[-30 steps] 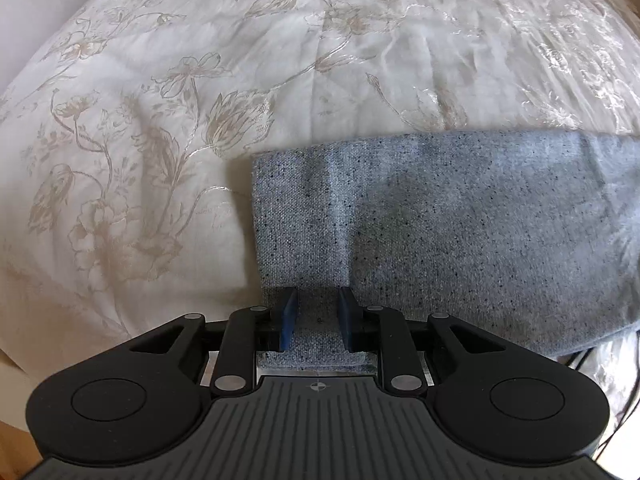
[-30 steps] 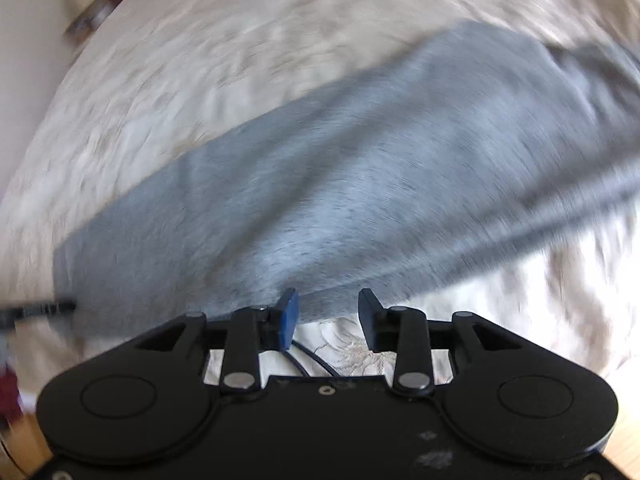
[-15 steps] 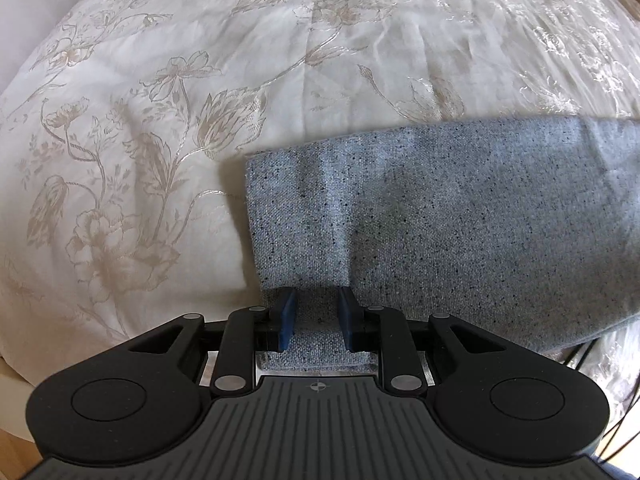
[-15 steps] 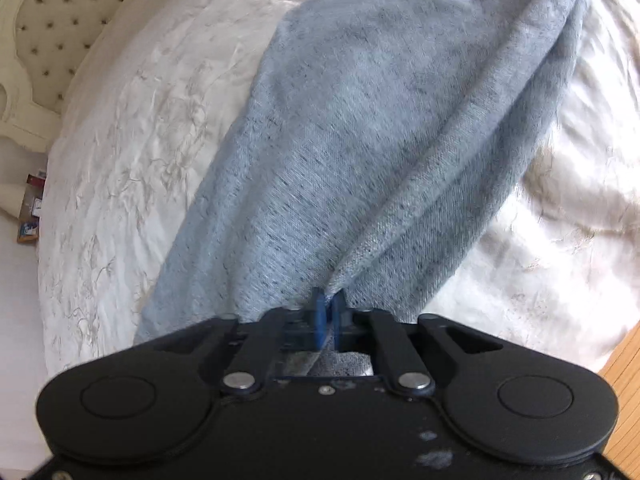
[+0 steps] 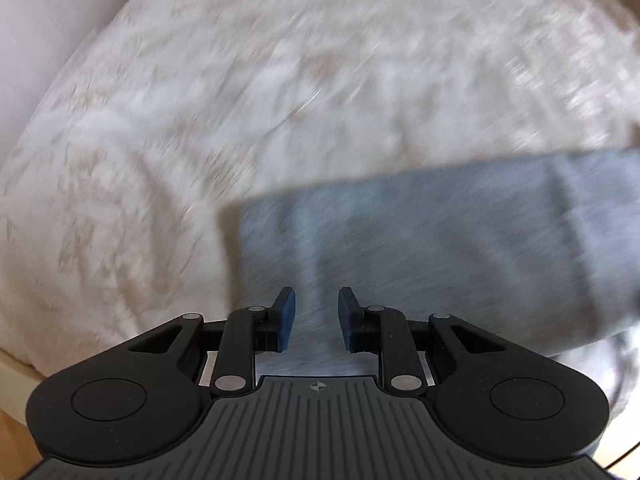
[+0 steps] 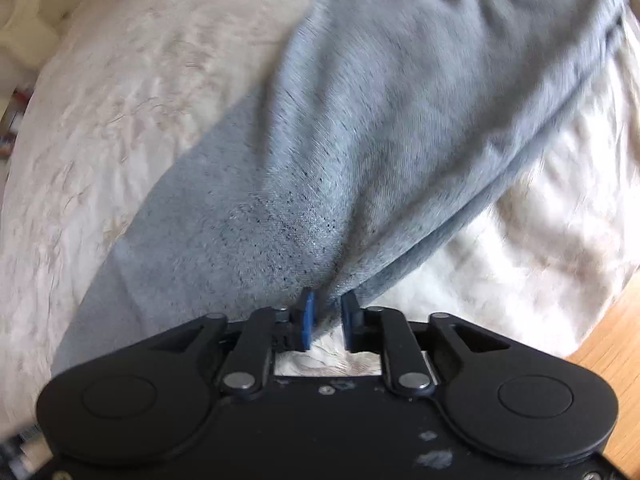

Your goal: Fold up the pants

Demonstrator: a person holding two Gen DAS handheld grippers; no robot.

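Pinching a bunched pants [image 6: 400, 120] fold, right hand-held gripper [image 6: 325, 318] jaws opening; left hand-held gripper [image 5: 313, 318] narrowly parted, cloth between, grip unclear

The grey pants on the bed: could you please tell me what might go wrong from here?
1. The right tongs are opening with a bunched fold of the pants between them, so the cloth may slip out and drop onto the bed cover.
2. The cloth runs in creases toward that pinch, so the fold may set wrinkled.
3. The left tongs hold only the hem end, and that view is blurred, so a quick pull might free it.
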